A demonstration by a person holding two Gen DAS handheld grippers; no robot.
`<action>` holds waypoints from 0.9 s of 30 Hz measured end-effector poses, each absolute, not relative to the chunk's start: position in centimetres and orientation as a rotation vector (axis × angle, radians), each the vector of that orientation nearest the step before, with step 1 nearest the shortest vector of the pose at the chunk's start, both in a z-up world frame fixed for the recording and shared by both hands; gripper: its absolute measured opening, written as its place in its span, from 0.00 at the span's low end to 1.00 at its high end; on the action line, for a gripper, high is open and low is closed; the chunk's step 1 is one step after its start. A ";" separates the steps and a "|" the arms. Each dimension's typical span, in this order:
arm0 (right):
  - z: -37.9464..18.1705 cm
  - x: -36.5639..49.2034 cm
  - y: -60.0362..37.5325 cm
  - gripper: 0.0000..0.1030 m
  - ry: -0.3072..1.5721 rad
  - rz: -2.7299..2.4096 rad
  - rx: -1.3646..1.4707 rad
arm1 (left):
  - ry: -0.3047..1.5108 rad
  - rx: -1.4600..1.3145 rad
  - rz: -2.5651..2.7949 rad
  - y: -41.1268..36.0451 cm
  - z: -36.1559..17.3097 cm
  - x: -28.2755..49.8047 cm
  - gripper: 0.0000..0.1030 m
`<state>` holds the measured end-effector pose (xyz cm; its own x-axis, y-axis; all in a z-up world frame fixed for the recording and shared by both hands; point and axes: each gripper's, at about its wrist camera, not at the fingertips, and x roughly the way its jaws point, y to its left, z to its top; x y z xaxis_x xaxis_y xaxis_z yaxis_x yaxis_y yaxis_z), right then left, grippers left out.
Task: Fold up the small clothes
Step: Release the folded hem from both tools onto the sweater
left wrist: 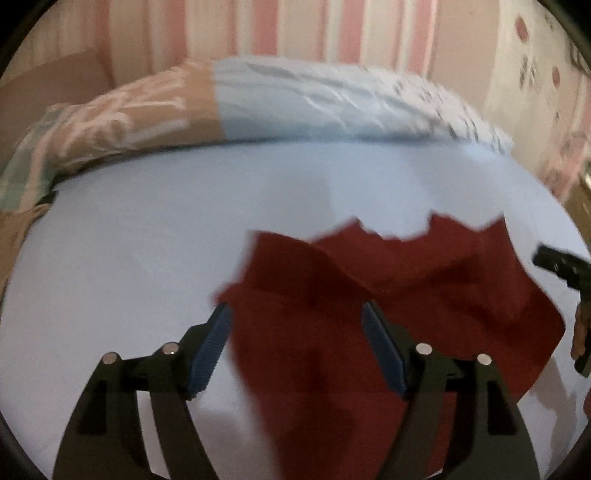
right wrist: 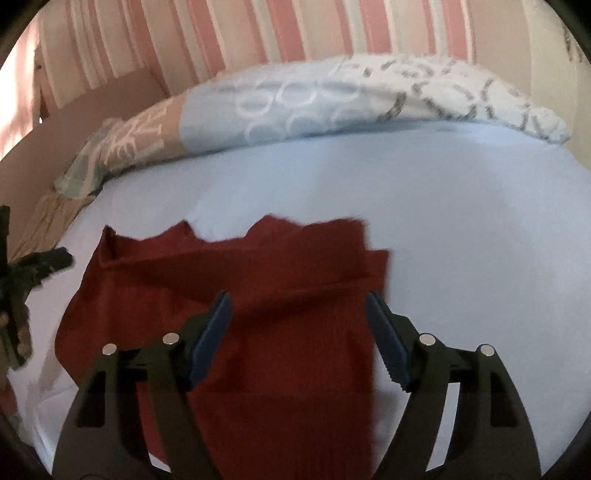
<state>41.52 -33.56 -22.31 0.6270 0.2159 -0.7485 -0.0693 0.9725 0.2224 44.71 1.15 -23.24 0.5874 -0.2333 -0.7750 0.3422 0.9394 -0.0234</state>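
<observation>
A dark red garment (left wrist: pixel 388 295) is lying on a pale blue bed sheet (left wrist: pixel 129 258), partly folded, with a layer doubled over along a crease and a jagged, uneven edge toward 12 o'clock. In the left wrist view it is filling the area from the centre out toward 3 o'clock and running down to 6 o'clock beneath the left tool (left wrist: pixel 297 314). That tool is standing wide open, its blue pads (left wrist: pixel 210 347) well apart and pressing on nothing; the cloth is lying under the gap between them, and the left pad is hanging over bare sheet just beside the garment's edge. At 3 o'clock in this view the tip of the right tool (left wrist: pixel 561 267) is showing as a dark shape past the cloth's right border.

In the right wrist view the garment (right wrist: pixel 240 295) is spreading from about 9 o'clock to the centre and down to 6 o'clock. The right tool (right wrist: pixel 298 314) is also gaping wide and holding nothing, its pads (right wrist: pixel 212 339) apart with red cloth beneath the gap, the right pad sitting over the cloth's edge where the sheet begins. The left tool (right wrist: pixel 48 260) is appearing dark and blurred at 9 o'clock.

A patterned duvet (right wrist: pixel 295 107) in tan, blue and white is lying bunched along the far side of the bed at 12 o'clock, and a pink-and-white striped wall (right wrist: pixel 258 33) is rising behind it.
</observation>
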 end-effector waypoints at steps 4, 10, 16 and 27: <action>-23.2 43.5 -31.2 0.69 0.913 0.165 0.119 | 0.955 0.213 -0.314 -2.4 -26.3 47.0 0.72; -25.9 46.5 -30.6 0.61 1.003 0.085 0.038 | 1.033 0.229 -0.240 -2.7 -28.5 51.7 0.73; -27.1 49.5 -32.4 0.58 1.016 0.039 0.068 | 0.965 0.307 -0.085 -1.7 -27.8 54.8 0.71; -21.6 41.0 -29.5 0.80 0.802 0.233 0.082 | 0.851 0.204 -0.202 -0.6 -23.2 46.2 0.75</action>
<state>40.96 -29.49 -21.55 0.6713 0.2377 -0.7021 -0.1759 0.9712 0.1606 46.25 -0.61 -23.16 0.6423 -0.0948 -0.7605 0.2572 0.9614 0.0973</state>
